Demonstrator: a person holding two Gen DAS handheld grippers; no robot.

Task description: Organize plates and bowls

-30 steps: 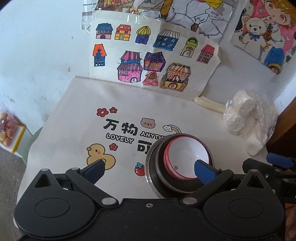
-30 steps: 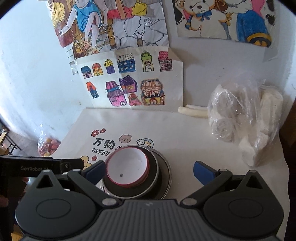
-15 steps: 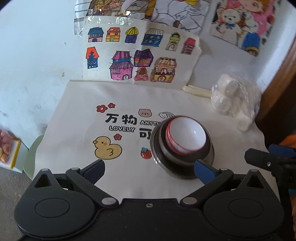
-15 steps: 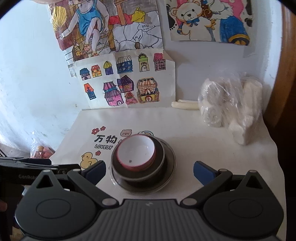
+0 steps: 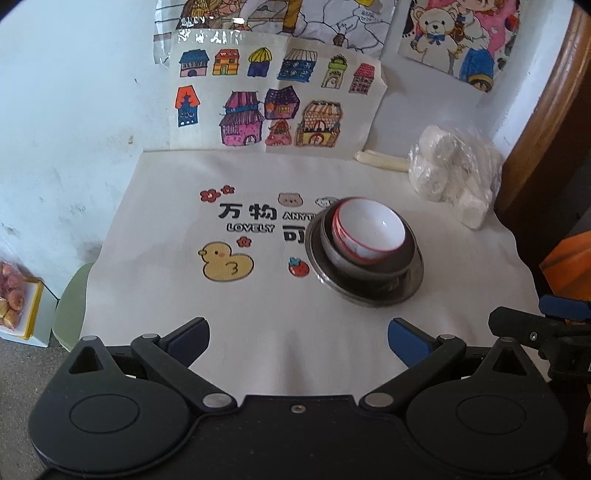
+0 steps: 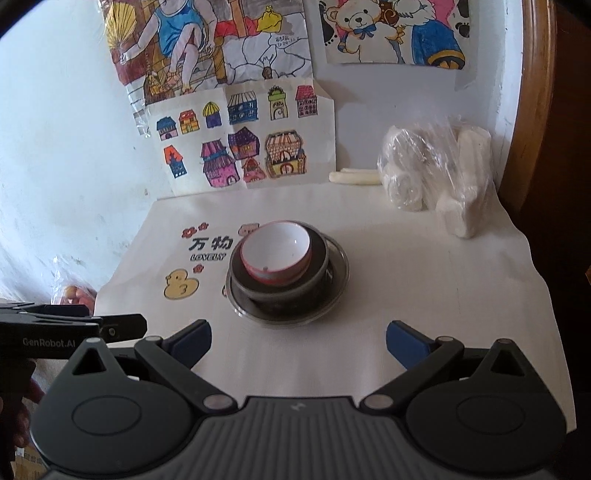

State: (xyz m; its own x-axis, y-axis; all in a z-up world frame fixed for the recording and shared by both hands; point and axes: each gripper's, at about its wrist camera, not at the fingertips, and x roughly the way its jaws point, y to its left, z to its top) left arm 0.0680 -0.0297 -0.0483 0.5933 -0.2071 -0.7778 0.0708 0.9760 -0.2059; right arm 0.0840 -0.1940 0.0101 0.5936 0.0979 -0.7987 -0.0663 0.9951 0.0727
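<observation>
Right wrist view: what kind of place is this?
Likely a home, perhaps a child's corner: coloured-in drawings taped to a white wall, a cartoon-print cloth over the table, nested bowls on it.

A home: children's drawings (image 6: 243,144) on the wall, cartoon tablecloth (image 5: 229,280).

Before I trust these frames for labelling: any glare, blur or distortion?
Left wrist: sharp; fisheye bends the door frame; glare on the drawing's plastic, a small highlight in the white bowl. Right wrist: sharp too, corners vignetted, plastic bag glints, metal plate reflects dimly.
</observation>
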